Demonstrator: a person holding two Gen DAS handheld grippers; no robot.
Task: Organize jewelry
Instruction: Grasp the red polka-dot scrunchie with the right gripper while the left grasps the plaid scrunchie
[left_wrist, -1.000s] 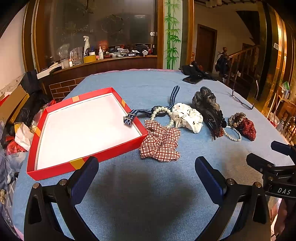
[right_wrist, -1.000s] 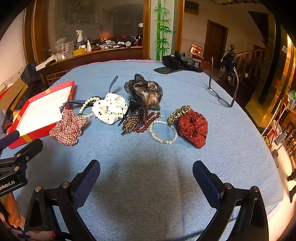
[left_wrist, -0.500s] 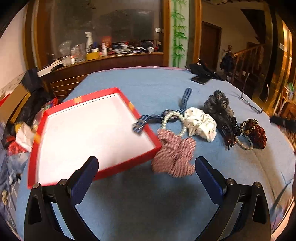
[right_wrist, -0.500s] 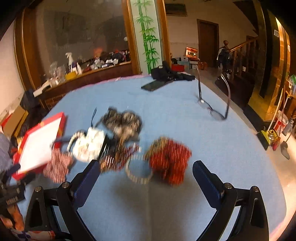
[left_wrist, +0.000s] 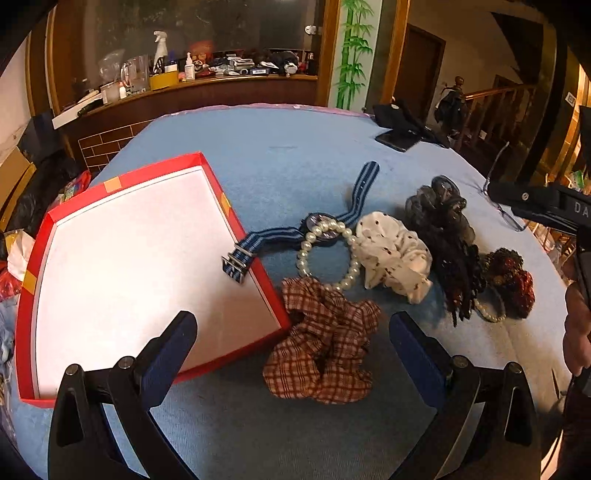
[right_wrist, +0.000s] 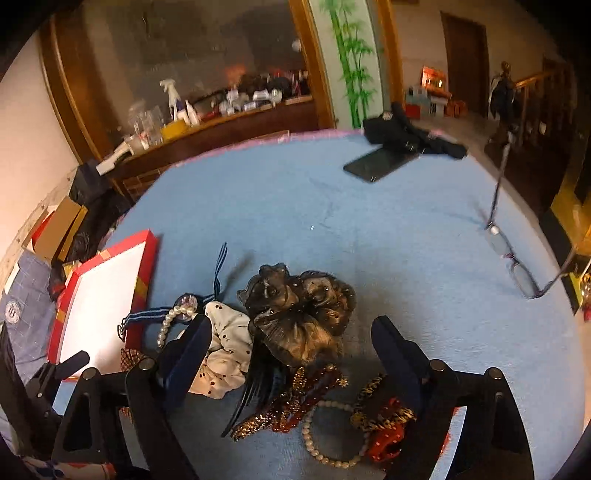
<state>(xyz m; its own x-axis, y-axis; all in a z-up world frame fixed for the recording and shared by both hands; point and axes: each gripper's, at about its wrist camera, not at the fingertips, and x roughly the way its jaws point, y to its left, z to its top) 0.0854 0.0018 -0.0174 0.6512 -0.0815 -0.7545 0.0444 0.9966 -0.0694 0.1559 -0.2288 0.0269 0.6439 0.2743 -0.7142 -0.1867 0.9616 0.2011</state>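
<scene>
The fingers (left_wrist: 413, 343) of the left gripper (left_wrist: 291, 343) are spread wide with nothing gripped; the checked scrunchie (left_wrist: 325, 343) is seen between them but is not pressed. The fingers (right_wrist: 395, 354) of the right gripper (right_wrist: 291, 354) are closing, still wide apart, over the dark organza hair bow (right_wrist: 299, 314), which is not yet clamped.

Everything is laid on the blue-covered counter (left_wrist: 295, 155). The red box (left_wrist: 55, 221), white inside and empty, is taken as the landmark. Just right of its near corner the checked scrunchie is found, touching the box wall. Further right, the white dotted scrunchie (left_wrist: 395, 258) is set, then the dark organza hair bow, then the red scrunchie (left_wrist: 513, 280), farthest from the box. A striped watch (left_wrist: 321, 229) is draped with its buckle end over the box's right rim. The pearl bracelet (left_wrist: 325, 258) is overlapped on the watch face, just beside the box. A second pearl bracelet (right_wrist: 328, 435) is lain by the red scrunchie, well apart from the box.
</scene>
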